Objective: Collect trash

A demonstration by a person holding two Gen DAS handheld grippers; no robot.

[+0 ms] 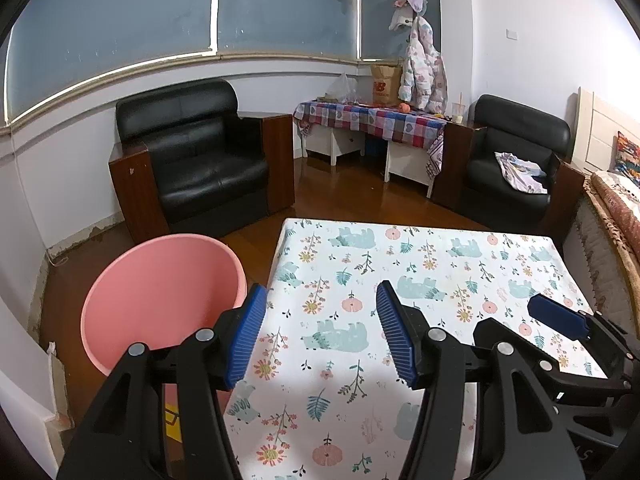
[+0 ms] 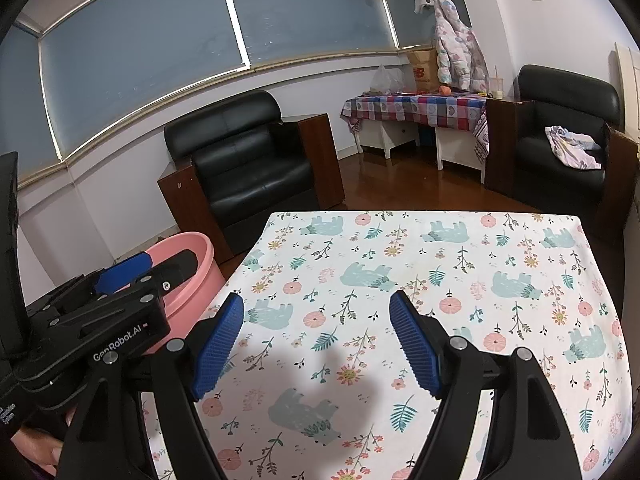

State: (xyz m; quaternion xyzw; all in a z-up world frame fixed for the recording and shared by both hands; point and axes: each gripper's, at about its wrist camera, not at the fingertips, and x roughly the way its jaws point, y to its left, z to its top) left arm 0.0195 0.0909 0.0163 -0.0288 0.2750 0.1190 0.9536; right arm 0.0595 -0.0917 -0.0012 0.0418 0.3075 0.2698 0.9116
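Observation:
A pink plastic tub (image 1: 160,280) stands on the floor at the left edge of a table covered with a bear-and-flower cloth (image 1: 440,264). My left gripper (image 1: 320,336) hovers open over the table's left part, its left blue pad beside the tub's rim, nothing between the pads. In the right wrist view my right gripper (image 2: 316,344) is open and empty above the cloth (image 2: 440,280), with the left gripper (image 2: 152,270) at its left in front of the tub (image 2: 196,256). The right gripper (image 1: 552,320) also shows in the left wrist view. No trash piece shows in either view.
A black armchair (image 1: 196,148) stands beyond the tub, and another armchair (image 1: 516,160) with a cloth on it sits at the right. A checked side table (image 1: 368,120) holds bags by the far wall. A bed edge (image 1: 616,208) lies on the right. A hand (image 2: 36,448) shows bottom left.

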